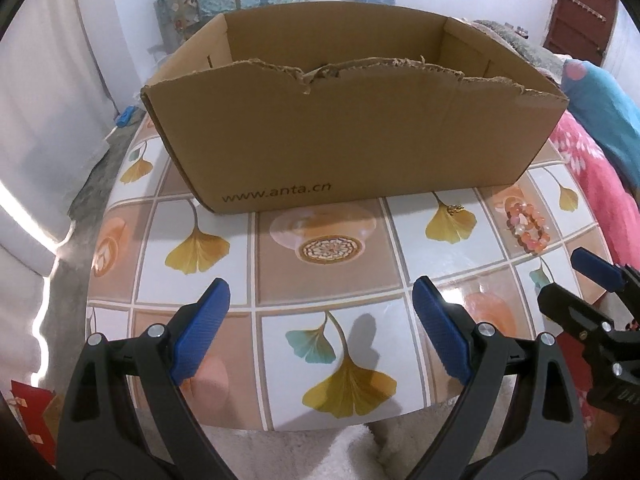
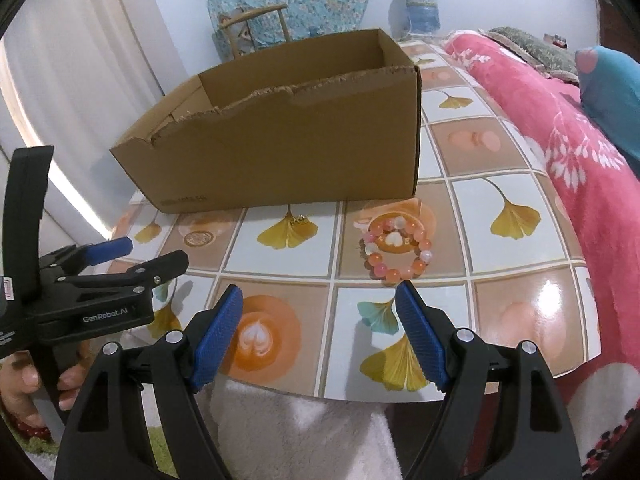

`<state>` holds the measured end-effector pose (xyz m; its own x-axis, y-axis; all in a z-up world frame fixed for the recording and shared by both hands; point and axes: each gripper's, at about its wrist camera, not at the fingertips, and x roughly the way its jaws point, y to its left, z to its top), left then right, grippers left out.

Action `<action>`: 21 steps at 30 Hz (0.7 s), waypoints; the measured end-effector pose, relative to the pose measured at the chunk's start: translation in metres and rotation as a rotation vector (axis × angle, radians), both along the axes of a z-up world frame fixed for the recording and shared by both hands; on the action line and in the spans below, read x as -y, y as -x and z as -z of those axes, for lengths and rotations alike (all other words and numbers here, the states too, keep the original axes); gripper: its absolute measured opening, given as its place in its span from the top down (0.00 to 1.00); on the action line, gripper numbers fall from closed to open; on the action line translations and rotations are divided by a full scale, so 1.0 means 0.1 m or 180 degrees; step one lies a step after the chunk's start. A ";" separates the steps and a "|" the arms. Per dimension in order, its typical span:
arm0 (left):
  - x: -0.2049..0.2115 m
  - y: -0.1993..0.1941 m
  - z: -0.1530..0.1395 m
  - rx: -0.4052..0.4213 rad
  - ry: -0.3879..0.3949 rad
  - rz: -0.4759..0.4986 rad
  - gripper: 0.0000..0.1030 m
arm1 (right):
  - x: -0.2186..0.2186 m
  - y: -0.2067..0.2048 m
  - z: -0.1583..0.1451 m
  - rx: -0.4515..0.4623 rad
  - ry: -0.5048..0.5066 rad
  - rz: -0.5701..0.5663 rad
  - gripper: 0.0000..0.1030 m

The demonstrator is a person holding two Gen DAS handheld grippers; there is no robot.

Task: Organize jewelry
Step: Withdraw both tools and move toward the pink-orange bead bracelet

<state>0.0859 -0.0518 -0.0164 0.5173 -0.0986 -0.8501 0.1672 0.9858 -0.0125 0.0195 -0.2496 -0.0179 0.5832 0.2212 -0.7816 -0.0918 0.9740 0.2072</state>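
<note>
Left gripper [image 1: 320,316]: jaws apart, empty, facing cardboard box [image 1: 340,136]. Beaded bracelet [image 2: 396,250] flat on table [image 2: 520,312], at 12–1 o'clock just beyond right gripper [image 2: 320,320]; jaws apart, empty. Right is nearer.

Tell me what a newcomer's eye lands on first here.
The big cardboard box with a torn front rim dominates the middle of the ginkgo-patterned table. Next comes the pink and orange beaded bracelet, lying flat right of the box's near corner, just beyond the open right gripper. A small gold piece sits beside it.
</note>
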 end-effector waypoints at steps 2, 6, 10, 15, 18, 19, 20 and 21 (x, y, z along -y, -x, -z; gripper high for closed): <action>0.02 0.01 -0.01 -0.0009 -0.0024 -0.0023 0.14 | -0.01 -0.01 0.02 -0.0039 0.0012 -0.0014 0.26; 0.02 0.02 0.00 -0.0036 -0.0053 -0.0055 0.14 | 0.00 -0.02 0.05 -0.0061 0.0010 -0.0012 0.26; 0.03 0.04 -0.01 -0.0043 -0.0089 -0.0073 0.14 | 0.03 -0.02 0.06 -0.0078 -0.0002 0.0016 0.26; 0.06 0.07 -0.03 -0.0016 -0.0143 -0.0072 0.14 | 0.02 -0.02 0.04 -0.0052 -0.0017 0.0028 0.26; 0.06 0.07 -0.01 -0.0035 -0.0170 -0.0077 0.14 | 0.03 -0.02 0.04 -0.0043 -0.0035 0.0028 0.26; 0.06 0.07 -0.01 -0.0039 -0.0177 -0.0078 0.14 | 0.03 -0.02 0.05 -0.0044 -0.0042 0.0029 0.26; 0.07 0.08 -0.01 -0.0041 -0.0187 -0.0082 0.14 | 0.04 -0.03 0.05 -0.0045 -0.0045 0.0029 0.26; 0.07 0.08 -0.01 -0.0042 -0.0194 -0.0085 0.14 | 0.05 -0.03 0.05 -0.0046 -0.0045 0.0028 0.26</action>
